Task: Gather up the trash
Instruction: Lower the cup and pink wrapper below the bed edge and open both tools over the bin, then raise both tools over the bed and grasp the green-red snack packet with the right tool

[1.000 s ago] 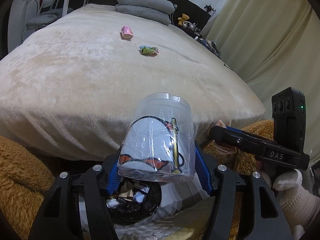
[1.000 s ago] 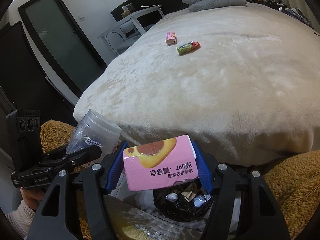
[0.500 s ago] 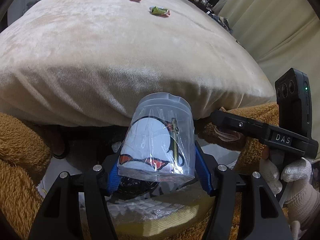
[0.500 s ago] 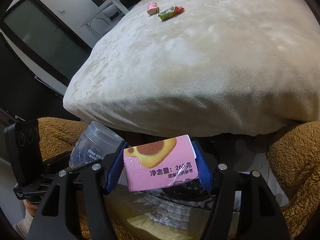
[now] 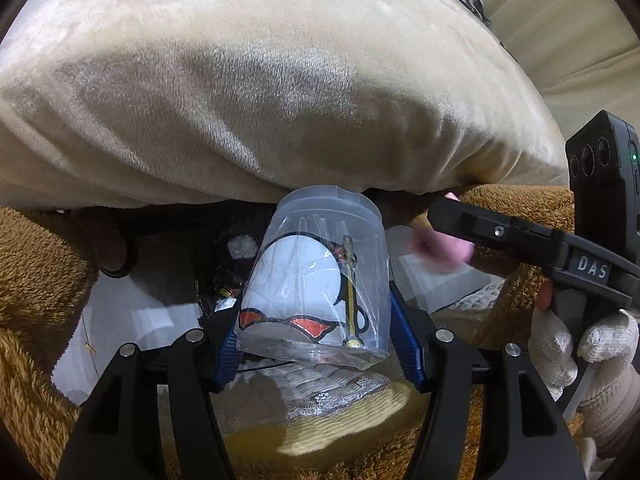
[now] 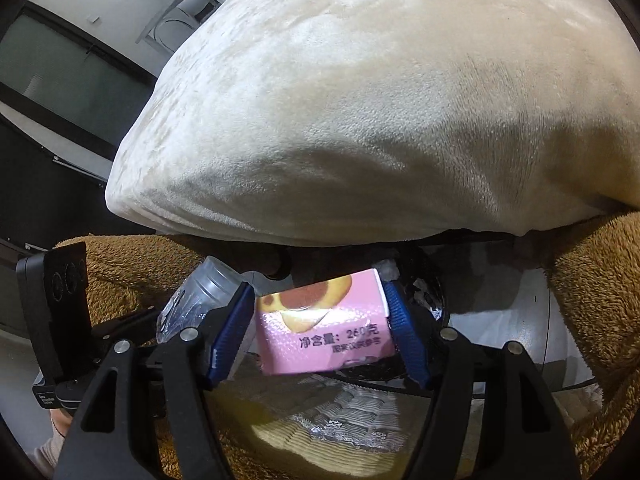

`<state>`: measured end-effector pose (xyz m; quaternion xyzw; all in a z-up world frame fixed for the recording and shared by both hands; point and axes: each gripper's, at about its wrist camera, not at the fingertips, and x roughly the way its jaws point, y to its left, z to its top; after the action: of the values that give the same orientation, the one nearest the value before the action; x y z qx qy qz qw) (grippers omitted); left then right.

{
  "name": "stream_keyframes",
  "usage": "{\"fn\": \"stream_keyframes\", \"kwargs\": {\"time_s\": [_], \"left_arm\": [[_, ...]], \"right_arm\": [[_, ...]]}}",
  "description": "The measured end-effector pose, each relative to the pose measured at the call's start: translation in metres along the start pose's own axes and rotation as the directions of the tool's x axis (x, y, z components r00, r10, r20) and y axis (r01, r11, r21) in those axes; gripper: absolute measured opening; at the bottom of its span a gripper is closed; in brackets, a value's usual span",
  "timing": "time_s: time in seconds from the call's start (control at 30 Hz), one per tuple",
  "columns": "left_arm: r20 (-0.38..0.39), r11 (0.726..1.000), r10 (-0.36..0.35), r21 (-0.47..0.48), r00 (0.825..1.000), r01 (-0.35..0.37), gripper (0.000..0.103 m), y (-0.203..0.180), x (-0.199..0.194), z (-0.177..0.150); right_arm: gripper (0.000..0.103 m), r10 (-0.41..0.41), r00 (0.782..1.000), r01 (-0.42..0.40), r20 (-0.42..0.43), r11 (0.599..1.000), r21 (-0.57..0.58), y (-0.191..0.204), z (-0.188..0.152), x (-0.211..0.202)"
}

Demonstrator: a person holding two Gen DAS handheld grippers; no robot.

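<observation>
While gripped, clear cup [image 5: 316,284] with penguin wrap, pink box [image 6: 324,324].

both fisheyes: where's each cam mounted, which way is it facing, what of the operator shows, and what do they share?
Left wrist: on the left gripper, facing the bed edge; clear plastic cup in its jaws; right gripper and gloved hand at right.
Right wrist: on the right gripper, same heading; pink box in its jaws; left gripper at left.
Shared: bed, cup, box, black trash bin beneath.
</observation>
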<state>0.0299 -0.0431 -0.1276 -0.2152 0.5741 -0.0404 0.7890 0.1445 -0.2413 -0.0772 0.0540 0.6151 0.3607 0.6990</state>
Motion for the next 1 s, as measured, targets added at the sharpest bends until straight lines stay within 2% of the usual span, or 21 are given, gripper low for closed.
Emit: {"fn": "stream_keyframes", "kwargs": {"time_s": [0.17, 0.33, 0.47, 0.63, 0.7, 0.83, 0.93, 1.0], "left_arm": [[-0.022, 1.0, -0.006, 0.016, 1.0, 0.006, 0.064, -0.003, 0.004, 0.002], [-0.01, 1.0, -0.003, 0.009, 1.0, 0.003, 0.067, 0.0, 0.003, 0.003], [0.003, 1.0, 0.006, 0.016, 1.0, -0.006, 0.083, -0.001, 0.002, 0.004], [0.022, 1.0, 0.015, 0.017, 1.0, -0.015, 0.085, -0.001, -0.001, 0.005], [0.048, 1.0, 0.01, 0.019, 0.999, -0.011, 0.085, -0.002, -0.007, 0.005], [0.12, 0.999, -0.028, 0.024, 0.992, 0.026, 0.086, -0.001, -0.025, 0.006], [0.191, 0.997, -0.071, 0.037, 0.979, 0.065, 0.086, 0.0, -0.042, 0.01], [0.234, 0.997, -0.075, 0.045, 0.969, 0.066, 0.086, 0.002, -0.053, 0.015]], "right_arm": [[0.083, 0.008, 1.0, -0.008, 0.016, 1.0, -0.007, 0.002, 0.002, -0.001], [0.084, 0.011, 0.999, -0.012, 0.036, 1.0, 0.021, -0.001, 0.003, -0.004], [0.084, 0.017, 0.998, -0.018, 0.052, 1.0, 0.025, -0.003, 0.004, -0.008], [0.084, 0.023, 0.996, -0.024, 0.08, 1.0, 0.01, 0.0, 0.006, -0.015], [0.084, 0.031, 0.994, -0.031, 0.104, 1.0, -0.006, 0.003, 0.006, -0.021], [0.084, 0.112, 0.978, -0.099, 0.177, 0.992, -0.081, 0.015, 0.01, -0.044], [0.084, 0.125, 0.961, -0.087, 0.246, 0.983, -0.16, 0.026, 0.017, -0.064], [0.084, 0.129, 0.95, -0.077, 0.284, 0.98, -0.184, 0.029, 0.027, -0.076]]}}
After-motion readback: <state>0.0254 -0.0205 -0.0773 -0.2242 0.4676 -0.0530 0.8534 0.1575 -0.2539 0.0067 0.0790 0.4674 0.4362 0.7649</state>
